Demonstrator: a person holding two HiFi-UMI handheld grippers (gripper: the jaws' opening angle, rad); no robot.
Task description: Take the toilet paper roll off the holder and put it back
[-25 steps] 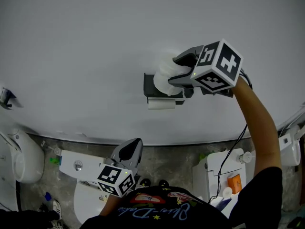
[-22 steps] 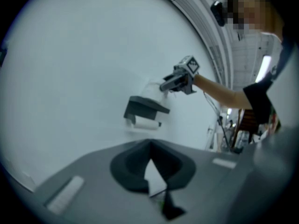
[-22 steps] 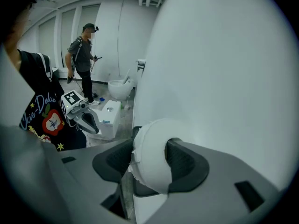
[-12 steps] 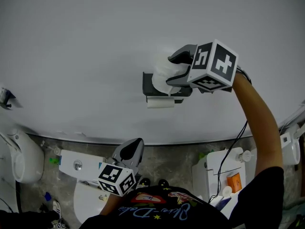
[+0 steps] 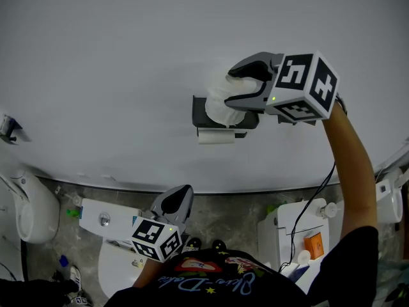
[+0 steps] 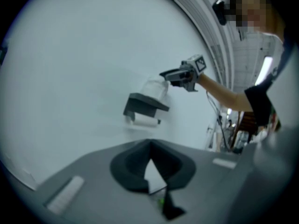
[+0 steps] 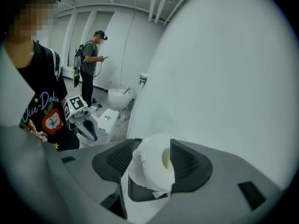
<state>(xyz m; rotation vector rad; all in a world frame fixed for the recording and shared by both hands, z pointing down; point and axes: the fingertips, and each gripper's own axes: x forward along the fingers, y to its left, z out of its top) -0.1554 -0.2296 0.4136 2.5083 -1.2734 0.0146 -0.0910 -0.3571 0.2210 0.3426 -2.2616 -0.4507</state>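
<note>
My right gripper is shut on a white toilet paper roll, one pad on each flat end. The roll has a torn, ragged edge and its core hole faces the right pad. It hangs just above the top of the black wall holder, against the white wall. A second white roll sits under the holder. In the left gripper view the holder is ahead, with the roll above it. My left gripper hangs low by my body, shut and empty.
White toilets stand on the grey floor below: one at the left, one under my left gripper, another at the right. A cable runs down from my right arm. A person stands in the background.
My right gripper drifted slightly left, then back right and turned a little, with the roll still held over the holder. My left gripper has not moved.
</note>
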